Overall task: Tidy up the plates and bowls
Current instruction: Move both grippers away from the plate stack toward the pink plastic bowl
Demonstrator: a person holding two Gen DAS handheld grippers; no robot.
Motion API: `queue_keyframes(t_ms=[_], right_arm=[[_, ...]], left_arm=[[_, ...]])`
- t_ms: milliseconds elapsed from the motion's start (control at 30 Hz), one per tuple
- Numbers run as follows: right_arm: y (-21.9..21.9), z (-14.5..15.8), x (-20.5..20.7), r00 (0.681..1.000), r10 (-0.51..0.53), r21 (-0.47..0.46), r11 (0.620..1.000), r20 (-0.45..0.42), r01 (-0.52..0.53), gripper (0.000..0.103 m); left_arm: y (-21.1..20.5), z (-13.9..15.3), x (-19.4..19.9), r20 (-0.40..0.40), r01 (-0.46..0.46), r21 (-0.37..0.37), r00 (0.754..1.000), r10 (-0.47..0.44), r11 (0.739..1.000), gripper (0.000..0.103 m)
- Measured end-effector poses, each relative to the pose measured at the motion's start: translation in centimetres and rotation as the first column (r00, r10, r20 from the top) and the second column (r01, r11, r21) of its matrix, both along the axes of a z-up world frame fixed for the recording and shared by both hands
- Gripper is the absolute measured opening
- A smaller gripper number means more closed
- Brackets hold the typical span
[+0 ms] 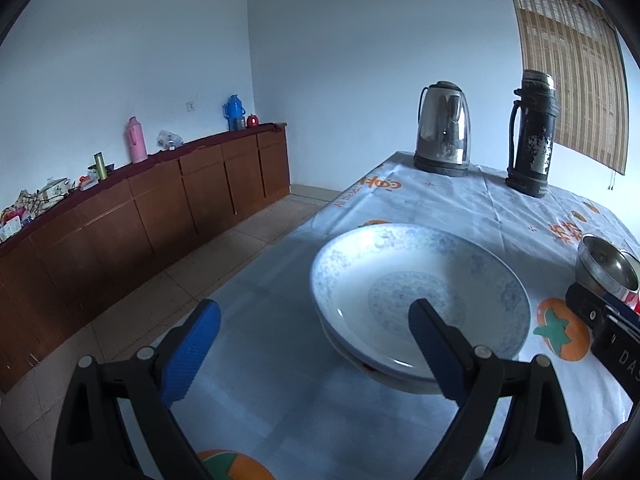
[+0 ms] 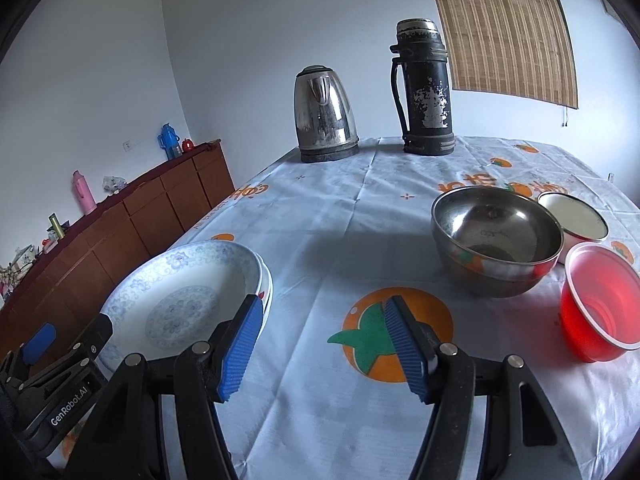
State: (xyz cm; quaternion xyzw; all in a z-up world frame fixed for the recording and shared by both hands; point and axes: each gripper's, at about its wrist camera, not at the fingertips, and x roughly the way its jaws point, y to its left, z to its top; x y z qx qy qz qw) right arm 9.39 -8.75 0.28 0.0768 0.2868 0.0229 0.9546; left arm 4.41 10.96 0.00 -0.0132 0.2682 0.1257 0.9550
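Note:
A blue-and-white patterned plate [image 1: 420,280] lies on top of another white plate on the tablecloth, and the same plate [image 2: 176,292] is at the left in the right wrist view. My left gripper [image 1: 314,307] is open: one finger hangs over the plate's inside, the other stands outside its near-left rim. My right gripper [image 2: 324,304] is open above an orange fruit print, with nothing between its fingers. Beyond it stand a steel bowl [image 2: 496,236], a white enamel bowl [image 2: 572,216] and a red plastic bowl [image 2: 600,300]. The left gripper [image 2: 72,332] is at the plate's near side.
A steel kettle [image 2: 324,116] and a worn black thermos [image 2: 424,92] stand at the table's far end. The table's left edge [image 1: 280,248] drops to a tiled floor. A long brown cabinet [image 1: 160,208] with flasks runs along the wall.

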Motion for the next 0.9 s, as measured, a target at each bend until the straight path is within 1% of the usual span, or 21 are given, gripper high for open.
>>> queue_keyframes(t_ms=[167,533,900], right_arm=[[-0.5,0.2,-0.4,1.000,-0.011,-0.013,1.000,0.018,0.011,0.066],[-1.3,0.3,-1.2,1.000,-0.017,-0.030,0.999,0.022,0.018,0.066],[-2.7,0.7,-2.6,0.998,-0.038,-0.068,0.997,0.059,0.042,0.066]], left_arm=[[-0.9,-0.1,-0.1,-0.008,0.025,-0.004,1.000,-0.025,1.000,0.097],[-2.7,-0.1,-0.2,-0.016,0.073,-0.025,0.997,-0.073,0.997,0.097],[-6.0,0.0,-0.6,-0.023,0.168,-0.038,0.985,-0.169,0.985,0.097]])
